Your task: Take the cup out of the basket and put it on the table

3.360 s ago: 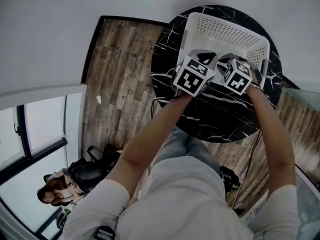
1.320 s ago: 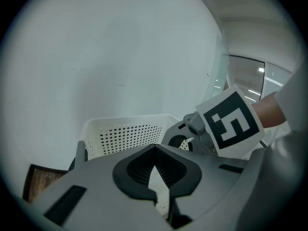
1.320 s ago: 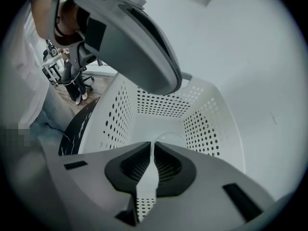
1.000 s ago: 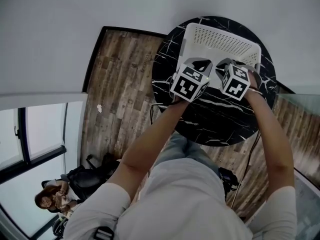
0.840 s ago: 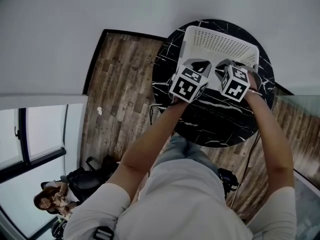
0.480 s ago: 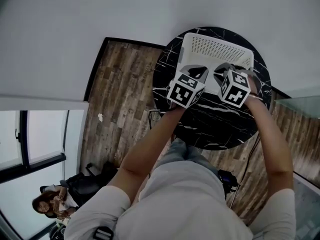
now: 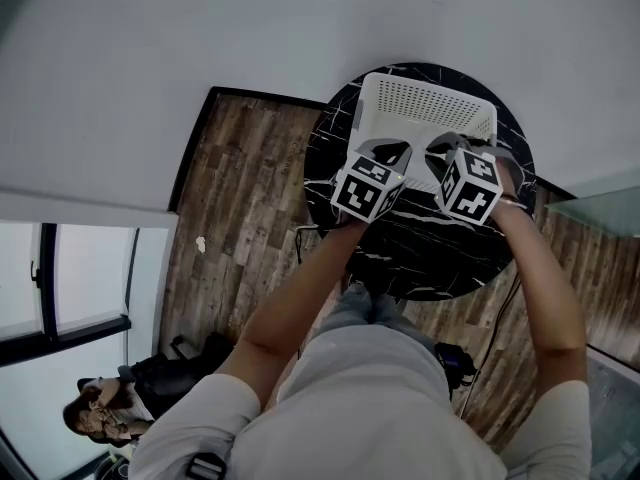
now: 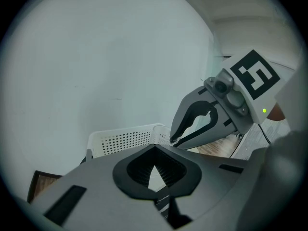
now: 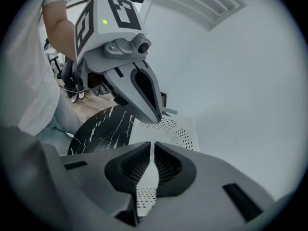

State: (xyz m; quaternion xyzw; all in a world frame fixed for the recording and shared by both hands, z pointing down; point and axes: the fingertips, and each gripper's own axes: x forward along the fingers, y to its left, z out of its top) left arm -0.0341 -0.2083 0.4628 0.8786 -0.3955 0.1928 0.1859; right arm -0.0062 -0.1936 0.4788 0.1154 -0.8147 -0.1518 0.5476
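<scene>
L gripper [image 8: 154, 148]: jaws closed at tips, empty. R gripper [image 9: 153, 143]: jaws down to thin slit, empty. Held side by side just above near rim of basket [image 7: 428, 96]. Table [image 7: 425, 260] under basket. Cup: not made out in any view; prob. inside basket, below grippers. Step: reach-in. To do well: open jaws wide before passing rim, locate cup wall, grip gently, lift straight up clear of basket.

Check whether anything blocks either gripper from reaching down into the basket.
Nothing visible does. The basket is open-topped, and the left gripper and right gripper hang over its near side, jaws shut and empty. The cup itself cannot be made out from here.
</scene>
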